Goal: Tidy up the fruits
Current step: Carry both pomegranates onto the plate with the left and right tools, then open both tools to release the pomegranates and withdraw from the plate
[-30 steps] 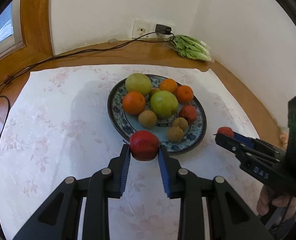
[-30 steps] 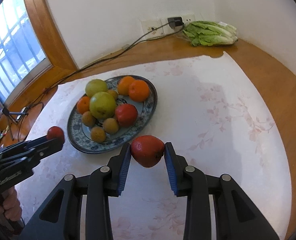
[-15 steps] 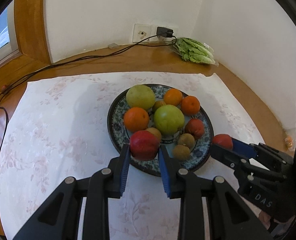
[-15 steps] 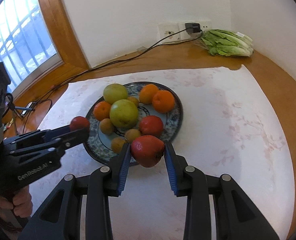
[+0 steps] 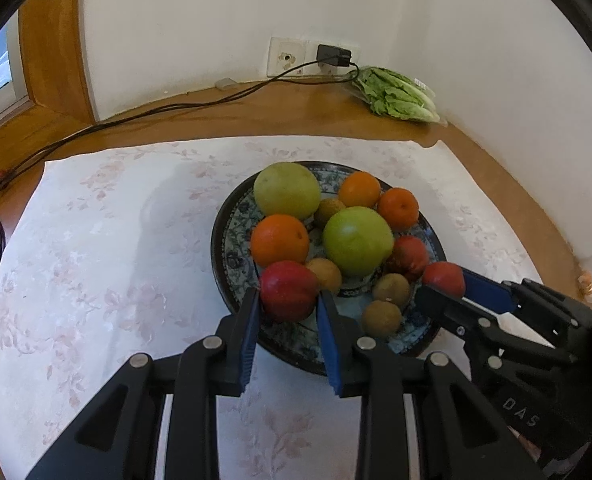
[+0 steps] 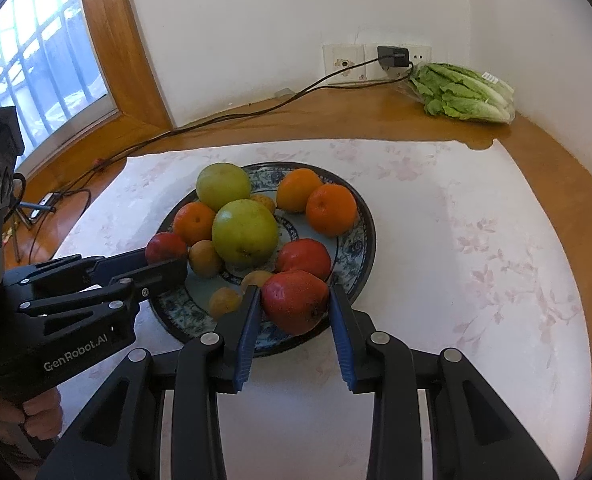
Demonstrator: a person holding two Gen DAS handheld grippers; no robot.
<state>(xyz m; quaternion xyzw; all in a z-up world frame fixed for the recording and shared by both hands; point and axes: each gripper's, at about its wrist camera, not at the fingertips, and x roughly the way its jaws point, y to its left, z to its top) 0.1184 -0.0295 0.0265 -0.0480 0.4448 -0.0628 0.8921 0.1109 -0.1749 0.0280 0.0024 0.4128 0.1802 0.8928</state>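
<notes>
Both held fruits [image 5: 288,291] now over plate [image 5: 232,240]

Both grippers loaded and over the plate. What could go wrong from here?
1. The blue patterned plate is already crowded; the red pear-shaped fruit in the right gripper may roll off its near rim when released.
2. The left gripper holds a round red fruit close against the small brown fruit and the orange; lowering could nudge the pile.
3. The grippers converge over one plate and might collide.
</notes>
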